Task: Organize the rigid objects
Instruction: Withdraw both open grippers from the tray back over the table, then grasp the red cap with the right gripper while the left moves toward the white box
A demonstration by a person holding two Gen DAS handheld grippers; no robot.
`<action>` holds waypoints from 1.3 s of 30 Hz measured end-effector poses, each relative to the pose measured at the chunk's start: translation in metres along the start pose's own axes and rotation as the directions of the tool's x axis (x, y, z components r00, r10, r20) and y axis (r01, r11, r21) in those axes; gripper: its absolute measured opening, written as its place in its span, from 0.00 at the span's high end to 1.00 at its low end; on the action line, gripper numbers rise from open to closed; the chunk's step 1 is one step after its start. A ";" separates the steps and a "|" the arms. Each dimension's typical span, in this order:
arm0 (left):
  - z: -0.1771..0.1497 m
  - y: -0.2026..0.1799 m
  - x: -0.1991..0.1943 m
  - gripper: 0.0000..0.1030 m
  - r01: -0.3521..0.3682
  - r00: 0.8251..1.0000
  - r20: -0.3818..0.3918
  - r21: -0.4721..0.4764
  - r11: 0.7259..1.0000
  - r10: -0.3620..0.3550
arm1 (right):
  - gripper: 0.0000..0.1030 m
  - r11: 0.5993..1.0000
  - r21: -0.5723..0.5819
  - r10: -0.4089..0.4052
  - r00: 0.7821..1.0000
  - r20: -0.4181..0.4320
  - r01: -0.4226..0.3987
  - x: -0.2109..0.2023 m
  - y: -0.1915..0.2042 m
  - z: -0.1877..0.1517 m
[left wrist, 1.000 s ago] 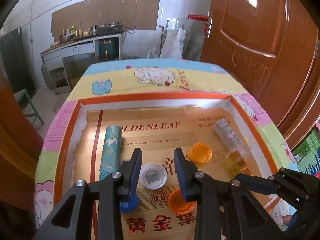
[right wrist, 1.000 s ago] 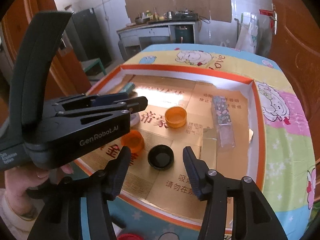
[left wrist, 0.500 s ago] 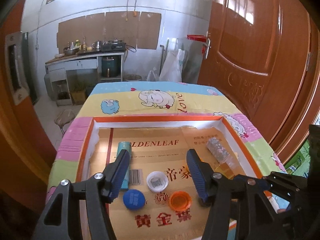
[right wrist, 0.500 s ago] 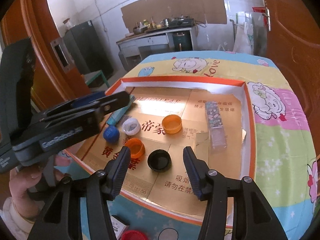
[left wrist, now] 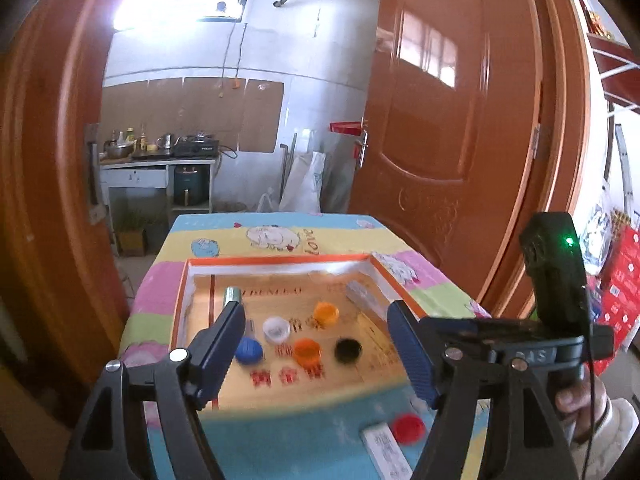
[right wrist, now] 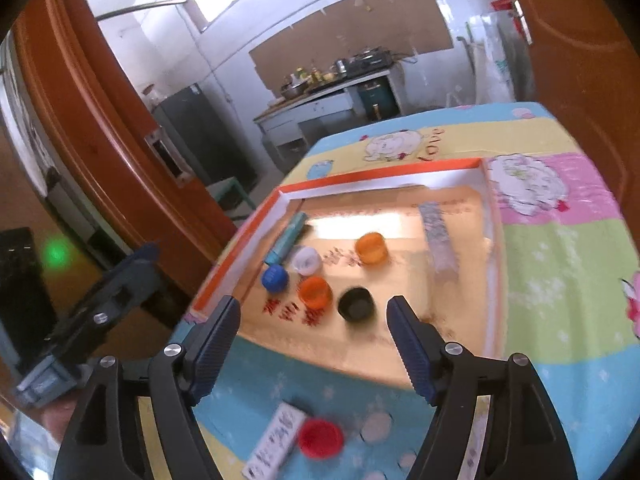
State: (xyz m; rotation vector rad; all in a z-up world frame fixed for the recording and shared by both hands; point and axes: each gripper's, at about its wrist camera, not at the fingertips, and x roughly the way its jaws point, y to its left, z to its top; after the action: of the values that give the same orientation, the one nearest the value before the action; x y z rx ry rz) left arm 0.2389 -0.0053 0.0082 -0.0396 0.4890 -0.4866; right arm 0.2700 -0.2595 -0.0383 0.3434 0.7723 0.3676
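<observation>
Both grippers pulled back from the tray (left wrist: 180, 304); jaws have just been opening.
Left gripper (left wrist: 316, 344) and right gripper (right wrist: 314, 330) fingers apart, nothing between them; caps lie in tray.

Both wrist cameras look forward and slightly down from beyond the near end of the table (left wrist: 280, 440). They share the orange-rimmed tray (left wrist: 280, 259) (right wrist: 384, 172), the far kitchen counter and each other's tool.

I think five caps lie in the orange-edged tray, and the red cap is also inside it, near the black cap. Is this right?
Not quite. The red cap lies outside the tray, on the tablecloth beside a small white box, as the right wrist view shows. Five caps do lie in the tray, the black cap among them.
</observation>
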 end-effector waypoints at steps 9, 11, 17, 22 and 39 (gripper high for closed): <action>-0.041 -0.021 -0.054 0.29 -0.043 0.998 -0.043 0.021 0.999 0.044 | 0.26 0.946 -0.213 -0.265 0.962 -0.072 0.245 -0.023 0.021 -0.069; -0.048 -0.019 -0.064 0.29 -0.054 0.998 -0.026 -0.002 0.999 0.054 | 0.26 0.927 -0.257 -0.303 0.949 -0.083 0.274 -0.020 0.023 -0.081; -0.057 -0.015 -0.069 0.29 -0.081 0.996 -0.035 -0.034 0.996 0.080 | 0.25 0.907 -0.327 -0.322 0.938 -0.129 0.266 -0.003 0.032 -0.099; -0.062 -0.015 -0.072 0.29 -0.085 0.995 -0.046 -0.027 0.996 0.083 | 0.26 0.884 -0.381 -0.343 0.929 -0.140 0.269 0.023 0.044 -0.096; -0.073 -0.056 0.001 0.29 -0.116 0.959 -0.253 0.069 0.991 0.129 | 0.71 0.945 -0.122 -0.311 0.949 -0.047 0.304 -0.006 -0.003 -0.075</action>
State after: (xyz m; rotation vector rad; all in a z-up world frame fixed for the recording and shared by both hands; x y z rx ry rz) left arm 0.1811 -0.0493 -0.0485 0.1065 0.7287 -0.3841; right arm 0.2123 -0.2523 -0.0855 0.0999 0.8516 0.1276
